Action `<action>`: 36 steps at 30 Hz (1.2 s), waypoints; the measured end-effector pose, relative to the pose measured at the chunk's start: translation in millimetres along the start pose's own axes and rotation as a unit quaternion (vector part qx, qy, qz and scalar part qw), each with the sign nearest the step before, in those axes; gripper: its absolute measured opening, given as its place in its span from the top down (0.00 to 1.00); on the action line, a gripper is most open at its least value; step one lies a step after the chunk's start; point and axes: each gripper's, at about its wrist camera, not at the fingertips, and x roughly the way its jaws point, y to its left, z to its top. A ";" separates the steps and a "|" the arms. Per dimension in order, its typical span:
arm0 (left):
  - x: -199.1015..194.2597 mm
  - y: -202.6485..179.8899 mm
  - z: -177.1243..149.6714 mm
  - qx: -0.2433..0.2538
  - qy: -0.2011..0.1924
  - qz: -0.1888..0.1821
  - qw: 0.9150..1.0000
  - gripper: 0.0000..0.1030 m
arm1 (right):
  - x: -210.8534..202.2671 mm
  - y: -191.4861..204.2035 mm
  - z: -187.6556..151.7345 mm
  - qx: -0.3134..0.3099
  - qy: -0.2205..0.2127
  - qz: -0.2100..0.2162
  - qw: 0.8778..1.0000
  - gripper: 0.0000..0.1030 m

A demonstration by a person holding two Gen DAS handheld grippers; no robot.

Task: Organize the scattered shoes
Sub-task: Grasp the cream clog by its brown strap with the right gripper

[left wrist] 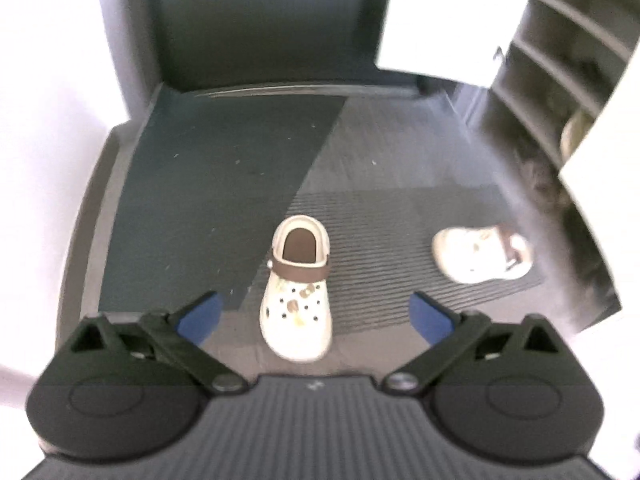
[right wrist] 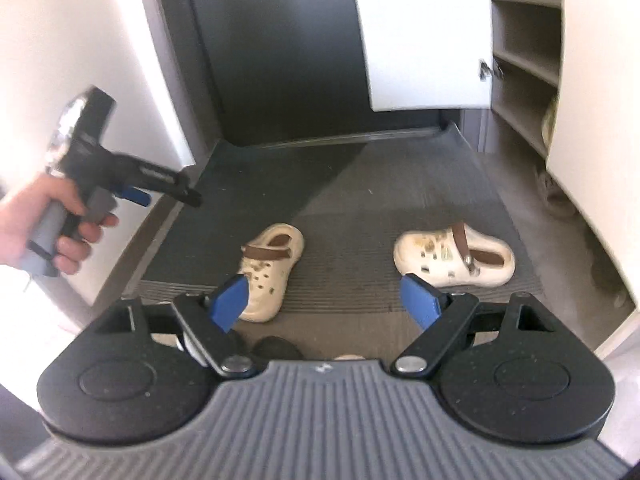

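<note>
Two cream clogs with brown straps lie apart on a dark ribbed doormat (left wrist: pixel 380 208) (right wrist: pixel 352 216). One clog (left wrist: pixel 298 294) (right wrist: pixel 269 268) points its toe toward me; the other clog (left wrist: pixel 482 254) (right wrist: pixel 454 255) lies crosswise to the right. My left gripper (left wrist: pixel 316 318) hovers open above the first clog, its blue pads spread either side of it with nothing between them. In the right wrist view the left gripper (right wrist: pixel 168 192) hangs high at the left, held by a hand (right wrist: pixel 44 220). My right gripper (right wrist: pixel 326 300) is open and empty above the mat's near edge, between the two clogs.
An open shoe cabinet (right wrist: pixel 520 64) (left wrist: pixel 560 64) with several shelves stands at the right, its white door (right wrist: pixel 424 32) swung out. A pale shoe (right wrist: pixel 550 120) sits on a low shelf, another shoe (right wrist: pixel 554 196) on the floor below. A dark door (right wrist: pixel 280 48) is behind the mat, white walls at the left.
</note>
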 end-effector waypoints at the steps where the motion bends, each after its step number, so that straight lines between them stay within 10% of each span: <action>1: -22.6 5.2 -1.1 -0.009 -0.002 0.012 1.000 0.02 | -9.7 5.0 11.0 0.014 0.003 0.007 1.000 0.17; 7: -101.3 32.9 -37.9 -0.054 -0.025 0.045 0.997 0.00 | -55.8 45.3 28.6 0.084 -0.090 -0.006 0.992 0.17; 12: -121.8 47.8 -71.9 -0.088 -0.018 0.007 0.996 0.00 | -58.6 51.6 6.5 0.076 -0.069 0.027 0.994 0.17; 22: -150.5 58.1 -93.5 -0.082 -0.066 0.009 0.994 0.00 | -13.2 95.0 -41.5 -0.162 0.014 0.015 0.987 0.18; 30: -177.9 67.4 -90.6 -0.104 -0.101 -0.037 0.989 0.00 | 56.1 112.3 -58.6 -0.333 0.029 -0.004 0.942 0.18; 33: -178.2 62.6 -84.6 -0.093 -0.128 0.033 0.987 0.01 | 97.7 119.0 -60.4 -0.401 0.060 -0.003 0.914 0.18; 36: -176.7 65.3 -79.4 -0.112 -0.131 0.031 0.985 0.01 | 129.2 148.1 -69.6 -0.504 0.083 0.045 0.858 0.18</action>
